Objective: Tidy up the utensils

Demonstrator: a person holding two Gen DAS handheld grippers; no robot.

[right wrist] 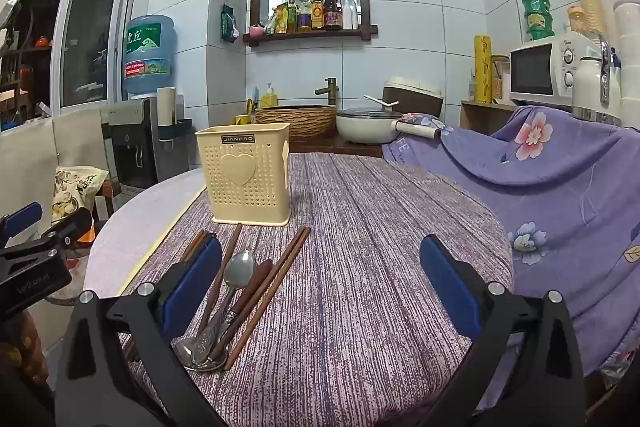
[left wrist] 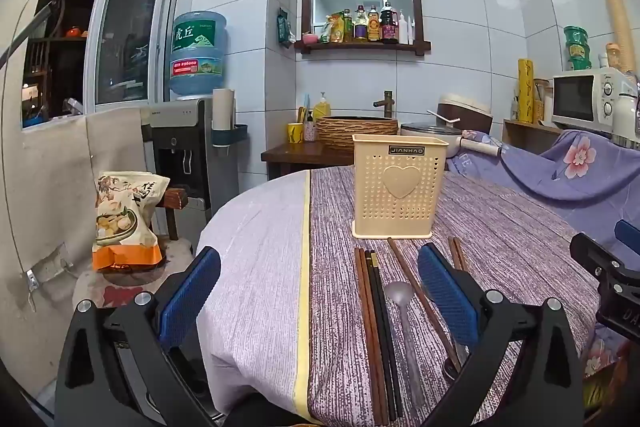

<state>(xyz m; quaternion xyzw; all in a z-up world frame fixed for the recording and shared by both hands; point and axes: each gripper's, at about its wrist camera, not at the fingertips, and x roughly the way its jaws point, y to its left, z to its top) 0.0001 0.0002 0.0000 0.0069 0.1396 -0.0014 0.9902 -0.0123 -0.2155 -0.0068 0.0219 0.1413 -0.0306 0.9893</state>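
A cream perforated utensil holder (left wrist: 399,187) with a heart on its front stands upright on the round table (left wrist: 260,247); it also shows in the right wrist view (right wrist: 249,175). In front of it lie brown and black chopsticks (left wrist: 376,327), a metal spoon (left wrist: 402,311) and a single brown chopstick (left wrist: 420,299). In the right wrist view the spoon (right wrist: 238,273), a wooden-handled utensil (right wrist: 250,291) and a pair of brown chopsticks (right wrist: 276,283) lie together. My left gripper (left wrist: 320,291) is open above the utensils. My right gripper (right wrist: 320,279) is open, the utensils by its left finger.
A purple floral cloth (right wrist: 560,179) covers things at the right. A snack bag (left wrist: 124,219) sits on a stool at the left. A water dispenser (left wrist: 188,147), basin, pot (right wrist: 368,127) and microwave (right wrist: 552,71) stand behind the table.
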